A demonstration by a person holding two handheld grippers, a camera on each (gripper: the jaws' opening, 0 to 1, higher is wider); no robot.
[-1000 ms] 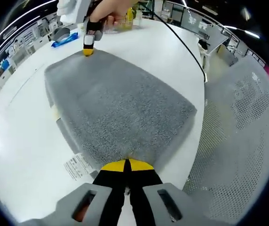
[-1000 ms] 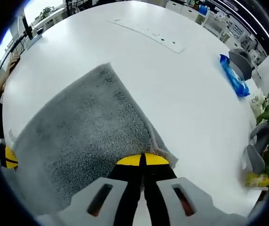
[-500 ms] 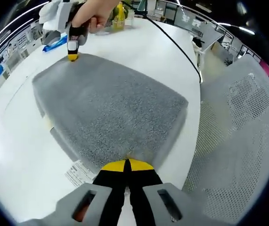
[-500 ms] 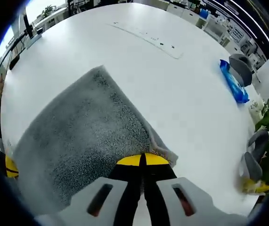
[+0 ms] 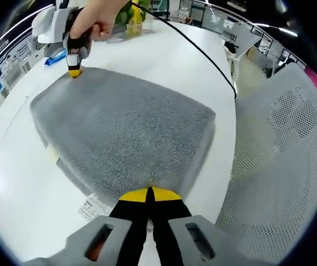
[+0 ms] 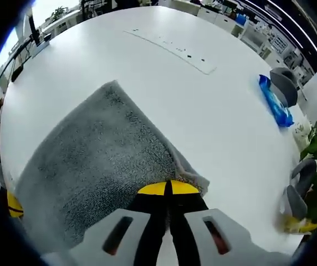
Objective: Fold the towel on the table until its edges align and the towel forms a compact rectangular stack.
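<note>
Got my left gripper pinched tight on the near corner of the grey towel, which spreads out flat ahead of it on the white table. My right gripper is clamped on another corner, towel stretching off to its left.

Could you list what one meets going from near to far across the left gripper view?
left gripper → white care label → grey towel → right gripper → hand holding it → yellow-green bottle
</note>
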